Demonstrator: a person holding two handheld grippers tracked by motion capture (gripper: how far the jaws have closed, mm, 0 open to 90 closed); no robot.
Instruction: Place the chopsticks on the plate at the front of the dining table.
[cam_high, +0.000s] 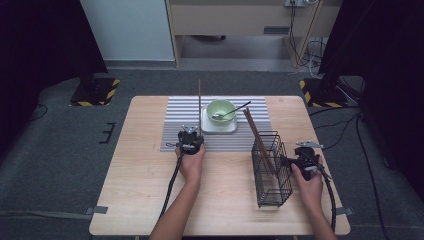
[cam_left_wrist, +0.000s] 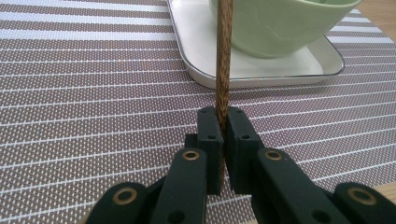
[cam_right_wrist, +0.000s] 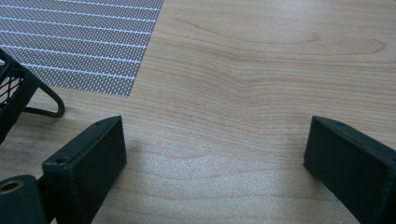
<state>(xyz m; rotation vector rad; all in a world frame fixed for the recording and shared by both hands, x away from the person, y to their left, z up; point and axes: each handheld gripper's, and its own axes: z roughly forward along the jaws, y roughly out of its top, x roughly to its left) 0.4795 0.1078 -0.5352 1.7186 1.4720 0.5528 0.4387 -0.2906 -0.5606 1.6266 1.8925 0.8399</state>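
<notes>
- Upright above the striped placemat, one wooden chopstick stands clamped between the jaws of the left gripper, just beside the white tray that carries the green bowl.
- Seen along the left gripper view, the chopstick rises straight from the closed pads, its upper length crossing in front of the bowl and the tray's rim.
- Judged from this, the step in hand is carrying the chopstick to a resting place beside the dish; doing it well likely means keeping the squeeze firm, lowering the stick slowly and steering clear of the tray's edge.
- Off to the side, the right gripper rests by the black wire caddy, its jaws wide apart over bare table, holding nothing.
- Counted: one chopstick held, several more leaning in the caddy (exact number unclear), one bowl, one spoon, one tray, one placemat, one caddy.
</notes>
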